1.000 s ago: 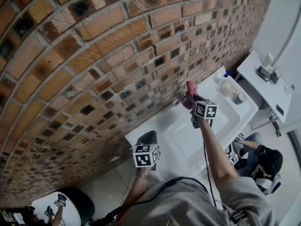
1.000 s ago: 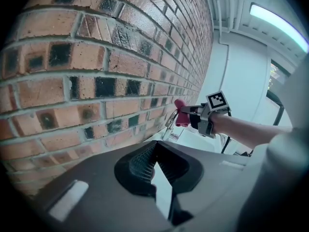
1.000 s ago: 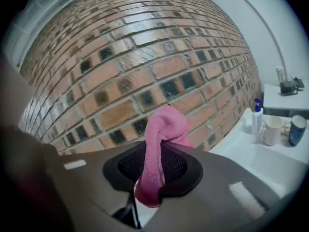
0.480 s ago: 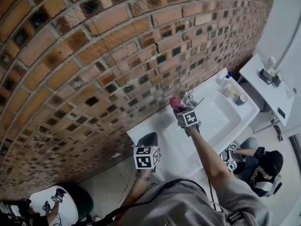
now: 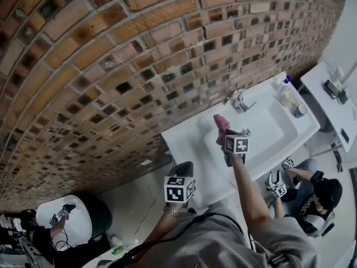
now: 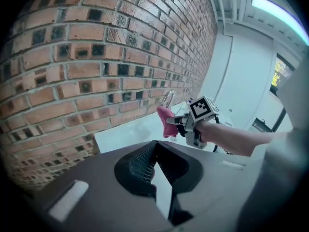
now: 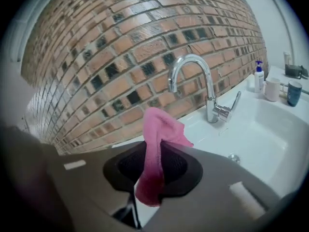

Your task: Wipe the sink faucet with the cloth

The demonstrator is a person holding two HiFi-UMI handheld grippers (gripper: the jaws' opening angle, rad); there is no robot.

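The chrome faucet (image 5: 239,101) stands at the back of the white sink (image 5: 184,135), against the brick wall. My right gripper (image 5: 224,132) is shut on a pink cloth (image 5: 221,123) and holds it over the basin, left of the faucet and apart from it. In the right gripper view the cloth (image 7: 157,134) hangs from the closed right gripper (image 7: 154,146), with the faucet (image 7: 203,81) beyond. My left gripper (image 5: 177,169) hangs back at the sink's near left edge. The left gripper (image 6: 155,145) is shut on nothing. From there the cloth (image 6: 165,121) shows in front of the faucet (image 6: 168,98).
A soap bottle (image 7: 259,76) and two cups (image 7: 272,88) stand on the sink's right end. A white side table (image 5: 334,102) lies further right. Another person (image 5: 321,197) sits low at the right with grippers. The brick wall (image 5: 111,66) backs the sink.
My right gripper has carried the pink cloth off the faucet, first to its left and then back over the basin. The left gripper has stayed by the sink's near edge.
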